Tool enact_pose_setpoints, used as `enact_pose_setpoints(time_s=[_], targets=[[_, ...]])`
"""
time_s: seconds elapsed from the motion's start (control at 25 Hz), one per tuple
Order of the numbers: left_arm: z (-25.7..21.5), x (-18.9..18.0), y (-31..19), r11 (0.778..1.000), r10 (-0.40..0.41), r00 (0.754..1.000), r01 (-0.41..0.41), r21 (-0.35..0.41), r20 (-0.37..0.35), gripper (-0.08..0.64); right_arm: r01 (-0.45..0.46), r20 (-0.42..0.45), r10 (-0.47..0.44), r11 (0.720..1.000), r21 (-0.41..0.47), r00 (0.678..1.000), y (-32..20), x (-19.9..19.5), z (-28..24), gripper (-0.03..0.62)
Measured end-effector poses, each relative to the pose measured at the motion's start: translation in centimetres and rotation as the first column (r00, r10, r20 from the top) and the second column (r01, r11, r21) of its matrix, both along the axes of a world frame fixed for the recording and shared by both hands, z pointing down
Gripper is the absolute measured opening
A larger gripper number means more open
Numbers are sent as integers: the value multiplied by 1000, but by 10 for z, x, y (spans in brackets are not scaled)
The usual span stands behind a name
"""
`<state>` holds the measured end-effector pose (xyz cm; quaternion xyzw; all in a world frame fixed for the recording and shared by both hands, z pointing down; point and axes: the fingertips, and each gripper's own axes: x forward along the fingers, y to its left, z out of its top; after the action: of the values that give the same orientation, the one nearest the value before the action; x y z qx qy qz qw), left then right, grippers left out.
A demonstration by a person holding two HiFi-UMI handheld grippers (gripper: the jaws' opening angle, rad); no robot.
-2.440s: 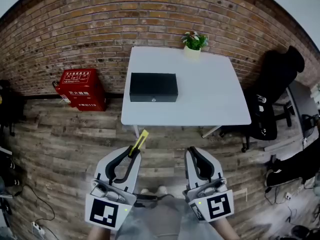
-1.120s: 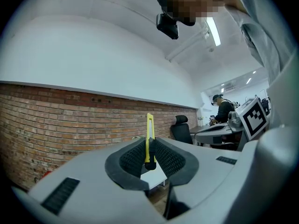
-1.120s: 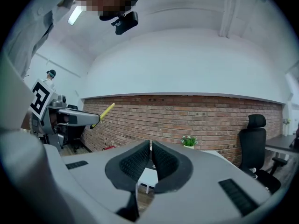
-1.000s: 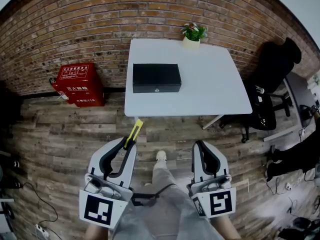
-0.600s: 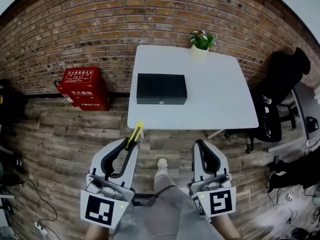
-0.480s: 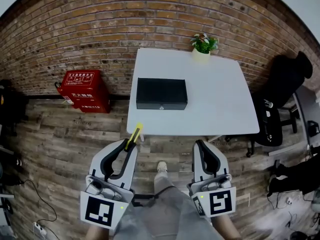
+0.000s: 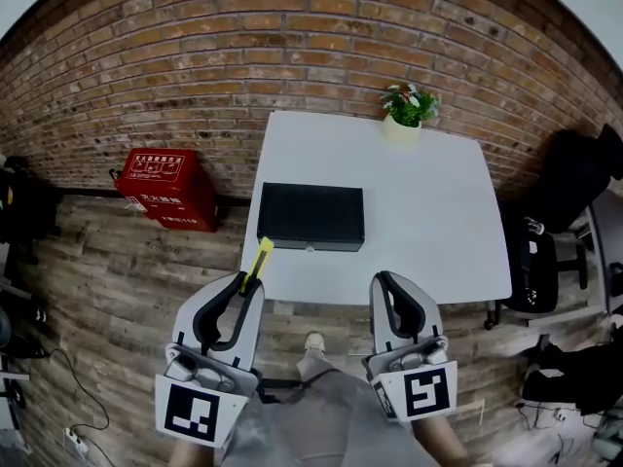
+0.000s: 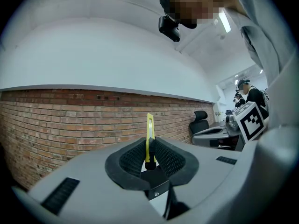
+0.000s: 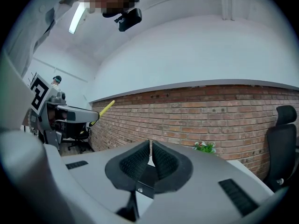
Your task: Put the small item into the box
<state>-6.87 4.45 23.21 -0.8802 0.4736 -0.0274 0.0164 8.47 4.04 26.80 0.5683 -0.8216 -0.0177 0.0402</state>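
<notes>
While the left gripper point(image 8: 149, 158) clamps what looks like a yellow utility knife point(image 8: 149, 136), the right gripper point(image 9: 150, 158) holds nothing. Its jaws touch.

Grippers: two, the left gripper point(image 7: 248, 286) and the right gripper point(image 7: 383, 280)
Marker cubes: two, one on each gripper
Knives: one yellow utility knife point(image 7: 259, 259)
Boxes: one black box point(image 7: 311, 216) and one red fire extinguisher box point(image 7: 170, 188)
Tables: one white table point(image 7: 428, 212)
Plants: one potted plant point(image 7: 409, 110)
Chairs: one black office chair point(image 7: 569, 178) that can be made out
Shoes: one shoe point(image 7: 311, 342) in view
Bystanders: one person point(image 8: 246, 93) far off
</notes>
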Motion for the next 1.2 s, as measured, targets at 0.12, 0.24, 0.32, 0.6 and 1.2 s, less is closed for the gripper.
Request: enact_pose_setpoints(time_s=[0.12,0.24,0.32,0.6,1.2], targets=[[-1,11,-24,1000,-22,1000,22,-2,-5,74,25,-37,-25,1000,8,999,-25,8,0,49],[-2,21,-44,999,-38,999,38,-1,-7,74,35,-23,-34,999,37,999,-47,15,-6,49],[-3,27,-54,999,-42,999,42,0,-5,74,47,-27,-46,998,45,999,-57,17,-7,49],[-4,37,-74,998,-62,998,62,-9,3,74,100,4,-100,995,12,995,-76,18,-1,49],[5,35,-97,999,-29,999,30,-40,23,74,97,13,-97,994,-40,995,-95,10,20,49]])
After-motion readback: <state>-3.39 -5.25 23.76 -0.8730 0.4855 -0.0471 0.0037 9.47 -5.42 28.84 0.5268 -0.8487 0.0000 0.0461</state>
